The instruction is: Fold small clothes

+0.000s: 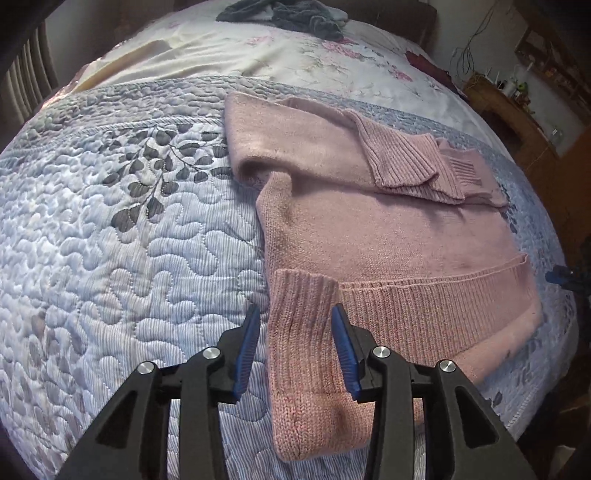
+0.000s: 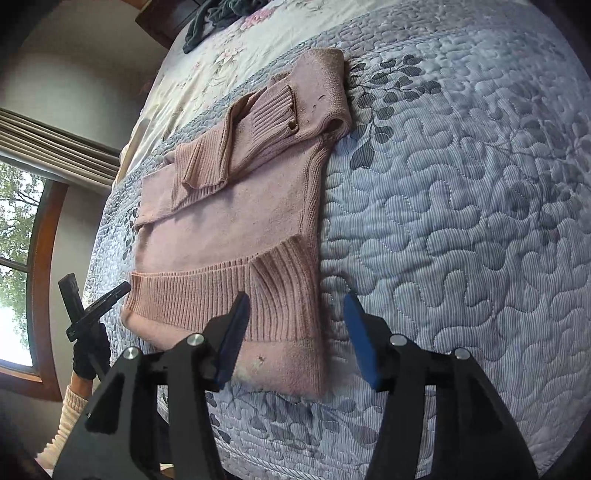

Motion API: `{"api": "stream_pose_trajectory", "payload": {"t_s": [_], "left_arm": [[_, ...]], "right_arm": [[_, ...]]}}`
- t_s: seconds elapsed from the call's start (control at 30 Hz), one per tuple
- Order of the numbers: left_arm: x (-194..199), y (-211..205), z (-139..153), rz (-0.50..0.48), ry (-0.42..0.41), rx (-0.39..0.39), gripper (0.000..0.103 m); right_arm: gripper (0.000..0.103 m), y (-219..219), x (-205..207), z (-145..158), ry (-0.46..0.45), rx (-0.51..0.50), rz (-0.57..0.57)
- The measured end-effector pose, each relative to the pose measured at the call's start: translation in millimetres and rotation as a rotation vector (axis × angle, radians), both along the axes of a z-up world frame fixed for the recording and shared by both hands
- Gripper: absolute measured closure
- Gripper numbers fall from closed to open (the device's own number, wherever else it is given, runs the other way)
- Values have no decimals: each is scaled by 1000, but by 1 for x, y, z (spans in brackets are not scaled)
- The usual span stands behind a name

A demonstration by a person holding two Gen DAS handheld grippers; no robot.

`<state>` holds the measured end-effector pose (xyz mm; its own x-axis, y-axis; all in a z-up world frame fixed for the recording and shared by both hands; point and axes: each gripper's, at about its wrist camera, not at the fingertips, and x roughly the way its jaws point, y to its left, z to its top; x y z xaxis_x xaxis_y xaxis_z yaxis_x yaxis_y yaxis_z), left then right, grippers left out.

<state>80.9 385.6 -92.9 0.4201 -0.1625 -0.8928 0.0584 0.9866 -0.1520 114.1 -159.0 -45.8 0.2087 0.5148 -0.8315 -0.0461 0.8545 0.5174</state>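
Observation:
A pink knitted sweater point(image 1: 388, 236) lies flat on the quilted bed, hem nearest me. One sleeve is folded down along its side edge, and the other lies across the chest near the ribbed collar point(image 1: 402, 162). My left gripper point(image 1: 295, 312) is open; its blue fingertips straddle the folded sleeve's ribbed cuff point(image 1: 303, 295) without pinching it. In the right wrist view the sweater point(image 2: 236, 221) spans the left half. My right gripper point(image 2: 296, 297) is open over the hem corner and cuff point(image 2: 284, 291), holding nothing. I cannot tell whether either gripper touches the fabric.
The grey-blue leaf-patterned quilt point(image 1: 129, 240) covers the bed, with a floral sheet point(image 1: 295, 55) and dark clothes point(image 1: 288, 14) beyond. Wooden furniture point(image 1: 517, 122) stands beside the bed. A black-gloved hand point(image 2: 88, 354) holds the other gripper point(image 2: 94, 295) off the bed's edge near a window point(image 2: 18, 258).

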Motion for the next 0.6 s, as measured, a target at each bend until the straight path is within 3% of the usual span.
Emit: {"api": "stream_pose_trajectory", "payload": {"t_s": [0.17, 0.27, 0.43, 0.6], "left_arm": [[9, -9, -9, -29, 5, 17, 66], [9, -15, -9, -44, -2, 44, 88], [-7, -17, 13, -54, -81, -8, 91], [-24, -25, 28, -85, -140, 6, 92]], "right_arm": [[50, 7, 6, -6, 1, -27, 20], [50, 15, 11, -8, -9, -57, 41], [50, 38, 17, -4, -62, -130, 126], [50, 56, 21, -5, -113, -234, 214]]}}
